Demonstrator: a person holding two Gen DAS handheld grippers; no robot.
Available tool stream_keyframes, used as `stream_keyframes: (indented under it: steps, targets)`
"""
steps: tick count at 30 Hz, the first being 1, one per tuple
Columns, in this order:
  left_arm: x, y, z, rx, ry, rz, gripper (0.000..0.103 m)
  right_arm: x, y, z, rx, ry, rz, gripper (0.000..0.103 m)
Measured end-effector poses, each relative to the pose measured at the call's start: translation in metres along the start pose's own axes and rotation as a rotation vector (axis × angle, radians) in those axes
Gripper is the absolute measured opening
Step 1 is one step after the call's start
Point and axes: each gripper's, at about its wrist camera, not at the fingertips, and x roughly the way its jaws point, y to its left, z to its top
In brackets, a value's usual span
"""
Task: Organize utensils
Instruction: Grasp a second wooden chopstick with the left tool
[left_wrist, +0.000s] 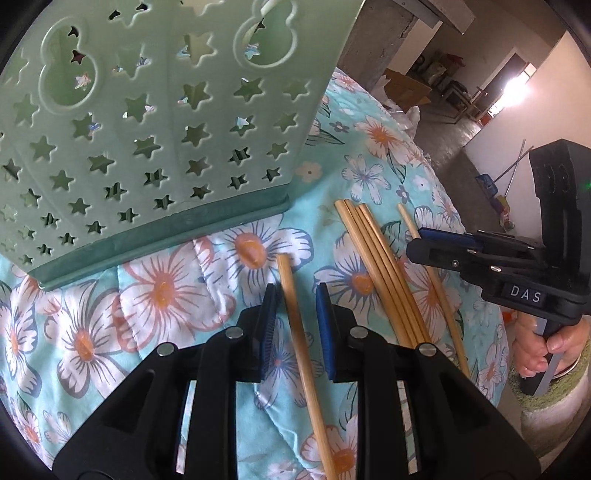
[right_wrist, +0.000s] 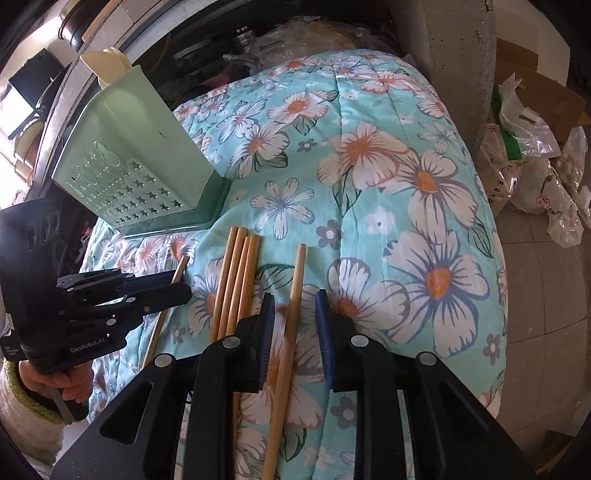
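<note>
Chopsticks are lying on the flowered quilt (right_wrist: 424, 155) in front of the green holder (left_wrist: 155, 122), all with their long axes running roughly away from both cameras. The holder is standing on the quilt toward its far left side, with a bundle (right_wrist: 236, 280) of four sticks lying just right of its base.

The left gripper (left_wrist: 295, 314) is hovering over the left single stick (left_wrist: 295, 332), jaws parted a little, the stick passing between the pads with a gap on each side, so nothing is being gripped. The right gripper (right_wrist: 293, 314) is doing the same over the right single stick (right_wrist: 291, 314), jaws slightly apart and not pressing on it.

Each stick is lining up with its jaws lengthwise, so each hand is likely needing only to sink and close. The holder is standing nearer the left gripper.
</note>
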Motion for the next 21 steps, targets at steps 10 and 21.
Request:
stream_keyframes:
  steps: [10,21]
  targets:
    - [0.009,-0.004,0.007,-0.019,0.012,0.014,0.009,0.007,0.001,0.007,-0.012,-0.013,-0.037,0.010]
    - [-0.008,0.015,0.005,-0.097,-0.018,-0.061,0.006,-0.025,0.005,0.007,0.014,-0.073,0.002,0.007]
